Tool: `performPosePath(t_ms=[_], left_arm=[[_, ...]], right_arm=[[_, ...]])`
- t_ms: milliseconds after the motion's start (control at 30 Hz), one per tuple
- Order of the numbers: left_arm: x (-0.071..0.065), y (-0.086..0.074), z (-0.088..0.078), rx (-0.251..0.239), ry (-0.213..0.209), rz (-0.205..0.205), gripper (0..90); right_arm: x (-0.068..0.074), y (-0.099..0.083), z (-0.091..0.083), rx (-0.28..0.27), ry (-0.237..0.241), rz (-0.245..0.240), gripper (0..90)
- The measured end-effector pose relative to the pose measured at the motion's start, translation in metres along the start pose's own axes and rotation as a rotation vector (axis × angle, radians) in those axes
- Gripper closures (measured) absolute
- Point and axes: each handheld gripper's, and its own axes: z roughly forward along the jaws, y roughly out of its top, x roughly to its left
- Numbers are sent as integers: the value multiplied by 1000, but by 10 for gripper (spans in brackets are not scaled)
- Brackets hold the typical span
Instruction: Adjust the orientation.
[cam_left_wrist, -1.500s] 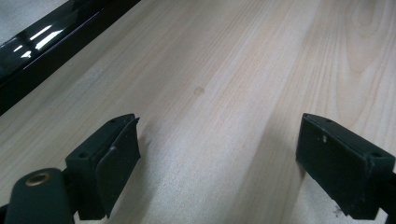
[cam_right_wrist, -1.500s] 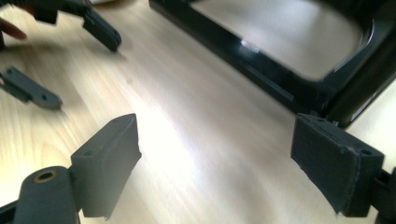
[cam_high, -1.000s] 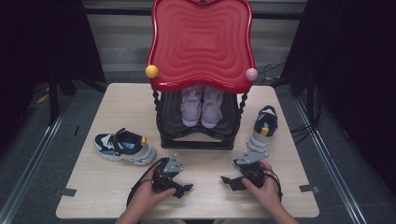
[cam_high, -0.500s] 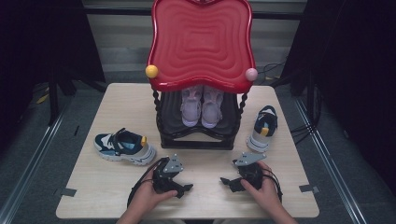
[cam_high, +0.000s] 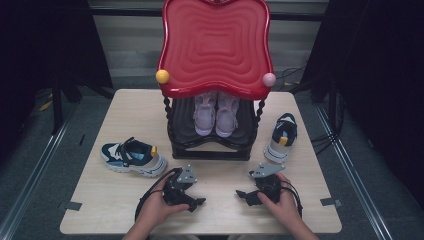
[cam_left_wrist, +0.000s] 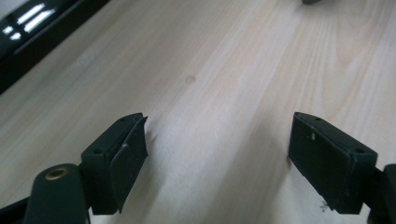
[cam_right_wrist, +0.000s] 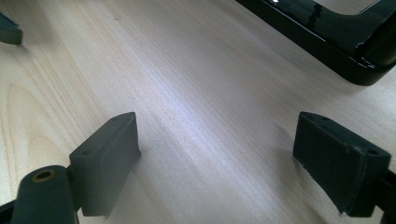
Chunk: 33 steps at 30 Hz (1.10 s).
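Wooden table (cam_high: 125, 210) bears both open, empty grippers, left gripper (cam_high: 196, 202) closing slightly, shoe rack (cam_high: 210, 150) ahead.

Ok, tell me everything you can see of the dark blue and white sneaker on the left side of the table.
The sneaker is a low trainer in dark blue, white and light blue, with a thick white sole, dark laces and a small yellow tab at the heel. It stands upright on its sole on the wooden table, seen side-on, heel toward the black shoe rack, which it does not touch. The left gripper lies nearer the person, apart from it.
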Motion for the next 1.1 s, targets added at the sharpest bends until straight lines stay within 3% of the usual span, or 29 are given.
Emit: performPosePath(t_ms=[233,267,300,467,600,733,1000,1100], left_arm=[[4,3,-9,67,-34,-44,194],[2,2,-9,66,-32,-65,194],[3,2,-11,93,-36,-40,194],[6,0,-22,156,-39,-47,197],[10,-1,-36,178,-26,-63,198],[16,-1,-49,187,-22,-109,199],[30,-3,-64,245,-11,-139,203],[34,-2,-70,246,-7,-156,205]], right_arm=[[0,0,0,0,0,-1,136],[0,0,0,0,0,-1,136],[0,0,0,0,0,-1,136],[0,0,0,0,0,0,136],[0,0,0,0,0,0,136],[0,0,0,0,0,0,136],[0,0,0,0,0,0,136],[0,0,0,0,0,-1,136]])
